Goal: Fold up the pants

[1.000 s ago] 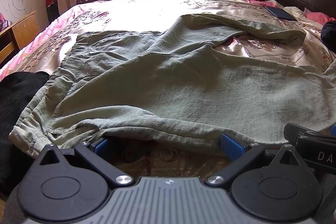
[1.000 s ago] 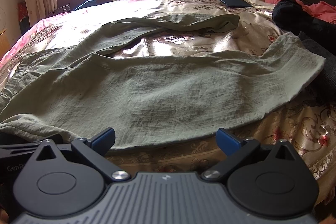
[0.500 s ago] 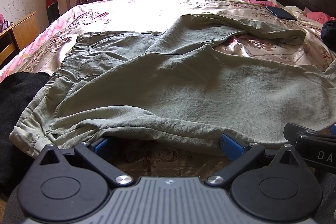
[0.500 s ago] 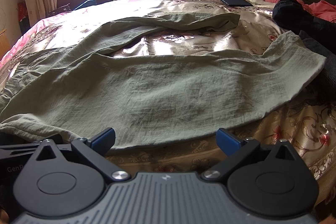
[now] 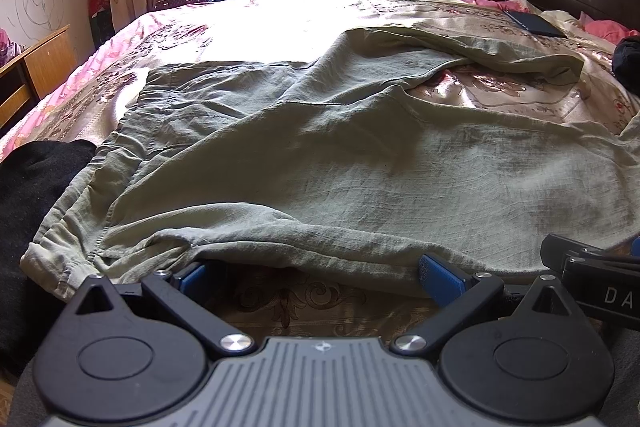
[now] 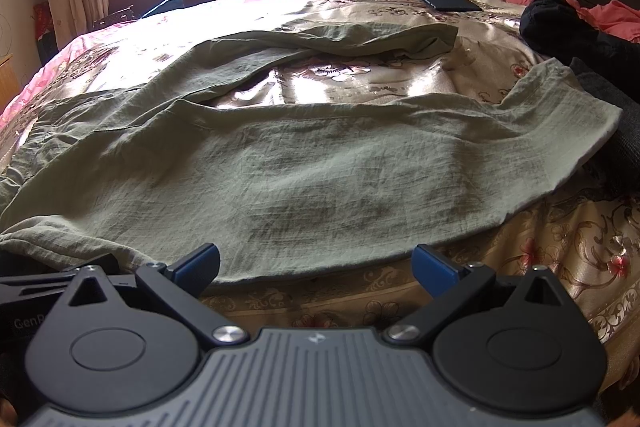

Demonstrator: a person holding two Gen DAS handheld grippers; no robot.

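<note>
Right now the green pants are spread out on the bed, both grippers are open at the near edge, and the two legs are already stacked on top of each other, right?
Not quite. The pants are spread on the bed and the left gripper and right gripper are open, but the legs lie apart, with bedspread showing between them in the right wrist view.

Bare bedspread (image 6: 320, 301) open along the near edge; pants (image 6: 320, 179) cover the middle; black garment (image 5: 36, 187) blocks left, dark clothes (image 6: 568, 27) far right.
</note>
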